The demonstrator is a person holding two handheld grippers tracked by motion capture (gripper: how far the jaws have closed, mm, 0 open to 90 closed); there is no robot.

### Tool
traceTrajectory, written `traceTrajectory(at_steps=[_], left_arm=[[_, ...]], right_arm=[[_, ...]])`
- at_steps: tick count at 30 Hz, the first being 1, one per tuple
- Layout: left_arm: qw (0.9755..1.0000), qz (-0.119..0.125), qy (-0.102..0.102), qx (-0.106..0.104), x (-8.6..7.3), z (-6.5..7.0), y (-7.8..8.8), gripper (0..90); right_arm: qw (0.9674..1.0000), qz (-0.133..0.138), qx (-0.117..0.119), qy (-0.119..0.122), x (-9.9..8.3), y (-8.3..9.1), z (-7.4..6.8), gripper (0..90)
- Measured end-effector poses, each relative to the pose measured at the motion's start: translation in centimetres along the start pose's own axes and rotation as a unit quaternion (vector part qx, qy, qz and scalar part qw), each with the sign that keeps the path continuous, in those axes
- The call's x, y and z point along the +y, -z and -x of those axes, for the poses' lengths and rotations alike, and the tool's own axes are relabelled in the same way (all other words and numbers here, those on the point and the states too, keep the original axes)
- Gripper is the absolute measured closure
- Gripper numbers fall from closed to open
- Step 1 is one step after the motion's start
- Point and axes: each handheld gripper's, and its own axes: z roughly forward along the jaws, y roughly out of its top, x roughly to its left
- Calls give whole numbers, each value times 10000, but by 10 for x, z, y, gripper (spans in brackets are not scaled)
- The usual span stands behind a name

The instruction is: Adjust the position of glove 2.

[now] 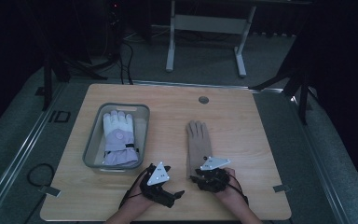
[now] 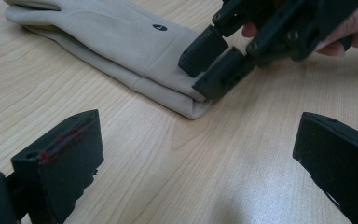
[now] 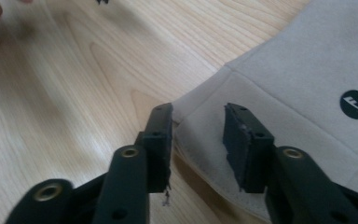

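A beige glove lies flat on the wooden table, fingers pointing away and cuff toward me. My right gripper is at the cuff's near corner. In the right gripper view its jaws straddle the cuff edge of the glove with a gap left, so the pads are not pressing. My left gripper rests a little to the left and points at the cuff. In its own view the left gripper stands wide open over bare wood. That view also shows the right gripper on the glove.
A grey plastic bin stands at the table's left and holds a white and lilac padded glove. A round cable hole sits near the far edge. A white table frame stands on the floor beyond.
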Motion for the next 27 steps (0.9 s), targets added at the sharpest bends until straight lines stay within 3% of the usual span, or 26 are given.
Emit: traceTrajectory(at_steps=[2,7,9,11,22,27], left_arm=[[10000,0,-6,6,0,0,0,17],[10000,5,1,4,0,0,-1,17],[10000,-11,-6,9,0,0,-1,17],[10000,-3,2,-1,0,0,-1,17],[10000,-10,-1,10,0,0,-1,17],[10000,-10,0,2,0,0,-1,17]], right_arm=[[10000,-4,32,62,-1,-1,0,608],[9993,-99,-261,231,1,-3,0,807],[9996,-112,-238,138,3,0,3,861],[9998,-7,-203,-14,6,5,5,866],[9984,520,-133,-158,31,26,3,864],[9981,579,-164,-129,43,28,0,865]])
